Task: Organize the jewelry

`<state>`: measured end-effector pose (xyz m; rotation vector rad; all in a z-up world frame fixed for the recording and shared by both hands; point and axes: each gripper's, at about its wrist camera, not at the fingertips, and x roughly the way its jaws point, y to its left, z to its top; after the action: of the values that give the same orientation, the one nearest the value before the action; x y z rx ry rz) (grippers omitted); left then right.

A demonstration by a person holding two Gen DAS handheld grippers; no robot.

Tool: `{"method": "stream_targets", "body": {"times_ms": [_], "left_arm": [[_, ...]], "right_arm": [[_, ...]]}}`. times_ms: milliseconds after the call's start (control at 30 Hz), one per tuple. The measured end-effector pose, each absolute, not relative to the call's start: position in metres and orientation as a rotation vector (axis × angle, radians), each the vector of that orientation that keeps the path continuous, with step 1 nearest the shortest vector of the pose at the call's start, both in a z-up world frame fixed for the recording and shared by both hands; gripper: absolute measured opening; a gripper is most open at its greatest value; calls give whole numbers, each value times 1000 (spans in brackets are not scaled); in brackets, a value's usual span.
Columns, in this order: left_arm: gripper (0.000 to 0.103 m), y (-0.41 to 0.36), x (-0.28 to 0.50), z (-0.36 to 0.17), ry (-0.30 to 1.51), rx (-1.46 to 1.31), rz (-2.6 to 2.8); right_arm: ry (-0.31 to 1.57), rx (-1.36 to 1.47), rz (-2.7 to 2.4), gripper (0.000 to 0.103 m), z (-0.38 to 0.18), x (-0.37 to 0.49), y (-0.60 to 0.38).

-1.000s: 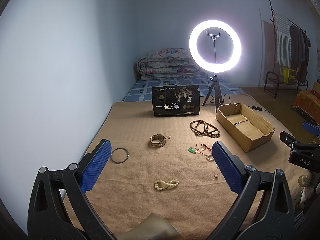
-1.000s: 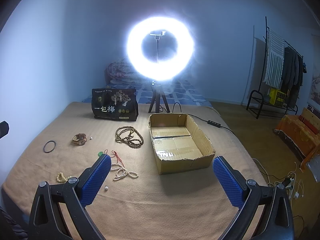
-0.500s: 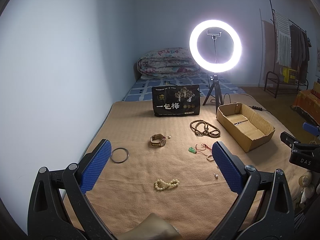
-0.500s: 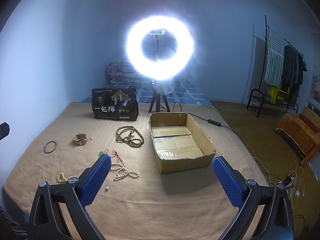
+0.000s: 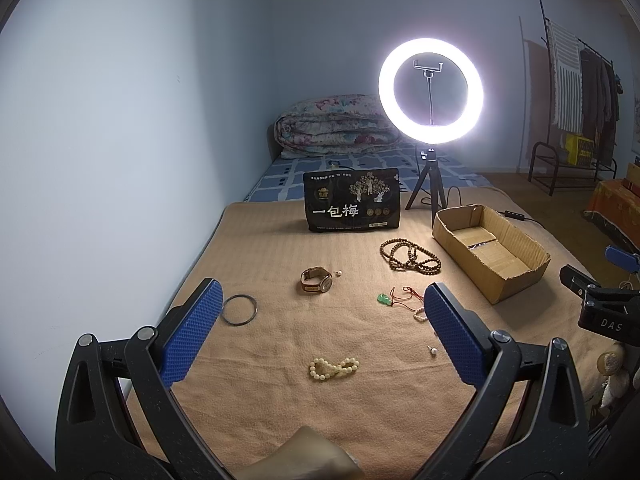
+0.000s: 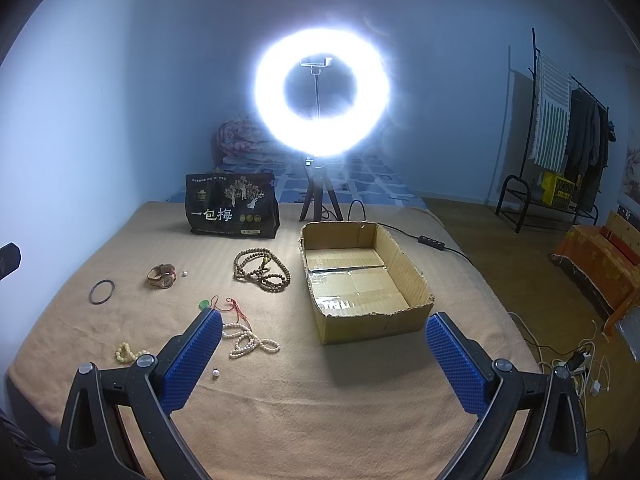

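Observation:
Jewelry lies scattered on a tan blanket point(image 5: 280, 248): a dark bangle point(image 5: 239, 309), a wristwatch point(image 5: 316, 280), a brown bead necklace point(image 5: 410, 256), a green pendant on red cord point(image 5: 385, 299), and a cream bead bracelet point(image 5: 334, 367). My left gripper point(image 5: 318, 332) hovers open above the bracelet. An open cardboard box point(image 6: 362, 276) sits right of the pieces. My right gripper point(image 6: 324, 350) is open, low in front of the box, holding nothing. A white pearl strand point(image 6: 248, 340) lies just right of its left finger point(image 6: 192, 360), with a loose pearl point(image 6: 216, 372) beside it.
A black snack bag point(image 5: 352, 206) stands at the back of the blanket. A lit ring light on a tripod point(image 5: 431, 94) is behind the box, with its cable point(image 6: 432, 242) trailing right. A folded quilt point(image 5: 336, 126) lies beyond. A clothes rack point(image 6: 560, 140) stands far right.

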<state>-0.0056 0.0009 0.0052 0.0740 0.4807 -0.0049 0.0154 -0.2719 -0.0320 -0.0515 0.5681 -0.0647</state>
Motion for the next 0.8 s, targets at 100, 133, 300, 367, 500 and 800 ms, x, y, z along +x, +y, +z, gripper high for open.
{"method": "stream_targets", "body": {"times_ms": [100, 133, 300, 367, 500, 800], "left_arm": [[102, 1, -6, 5, 481, 75, -4], [102, 1, -6, 5, 481, 75, -4], [102, 1, -6, 5, 482, 76, -5], [102, 1, -6, 5, 482, 76, -6], [102, 1, -6, 5, 483, 76, -5], [102, 1, -6, 4, 486, 76, -6]], "right_arm": [[569, -51, -64, 103, -33, 15, -272], [569, -50, -63, 103, -33, 15, -272], [572, -50, -64, 103, -32, 16, -271], [574, -49, -62, 103, -32, 16, -271], [575, -49, -63, 103, -32, 17, -271], [580, -47, -60, 103, -32, 17, -272]]}}
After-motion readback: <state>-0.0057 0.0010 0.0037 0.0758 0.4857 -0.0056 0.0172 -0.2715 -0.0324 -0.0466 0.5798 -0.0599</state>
